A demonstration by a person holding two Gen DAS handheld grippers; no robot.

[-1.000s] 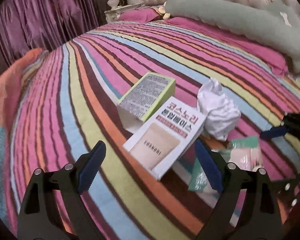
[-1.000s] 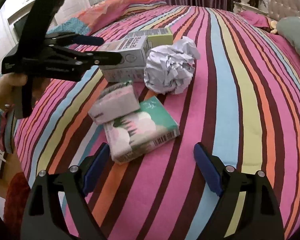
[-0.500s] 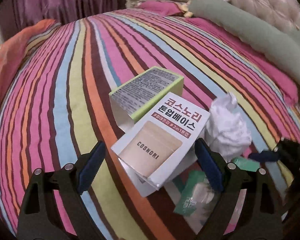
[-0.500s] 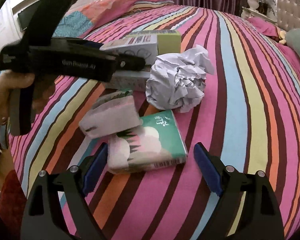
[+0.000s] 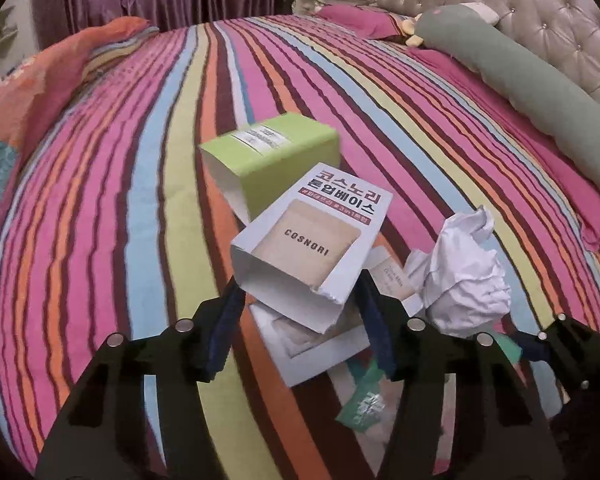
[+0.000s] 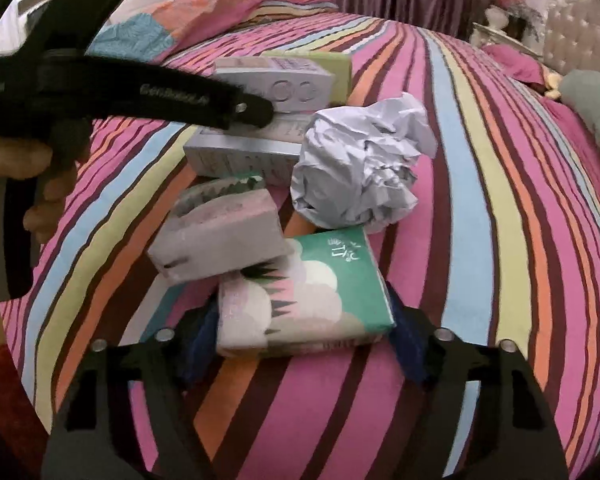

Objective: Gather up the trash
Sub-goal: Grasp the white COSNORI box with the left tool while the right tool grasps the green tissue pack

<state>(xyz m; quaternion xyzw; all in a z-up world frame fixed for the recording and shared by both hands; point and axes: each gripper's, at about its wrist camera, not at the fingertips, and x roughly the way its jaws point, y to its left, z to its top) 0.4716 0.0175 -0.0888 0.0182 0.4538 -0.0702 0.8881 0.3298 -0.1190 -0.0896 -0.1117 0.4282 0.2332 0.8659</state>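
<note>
My left gripper (image 5: 300, 320) is closing on the open end of a white COSNORI box (image 5: 312, 240), and both blue pads touch its sides. Under it lies a second white box (image 5: 320, 348), and behind it a lime green box (image 5: 276, 152). Crumpled white paper (image 5: 464, 276) sits to the right. In the right wrist view my right gripper (image 6: 304, 344) is closing on a green tissue pack (image 6: 312, 292), pads against both its edges. A greyish pink tissue pack (image 6: 220, 236) leans on it, and the crumpled paper (image 6: 360, 168) lies beyond.
Everything rests on a striped bedspread (image 5: 140, 200). A long green bolster (image 5: 540, 92) and a tufted headboard (image 5: 520, 8) run along the far right. An orange blanket (image 5: 40, 80) is bunched at the left. A person's hand (image 6: 28, 160) holds the left gripper.
Both grippers have narrowed from wide open onto their items. The left one rolled and came in around the white box; the right one moved in until the green tissue pack sat between its pads.
</note>
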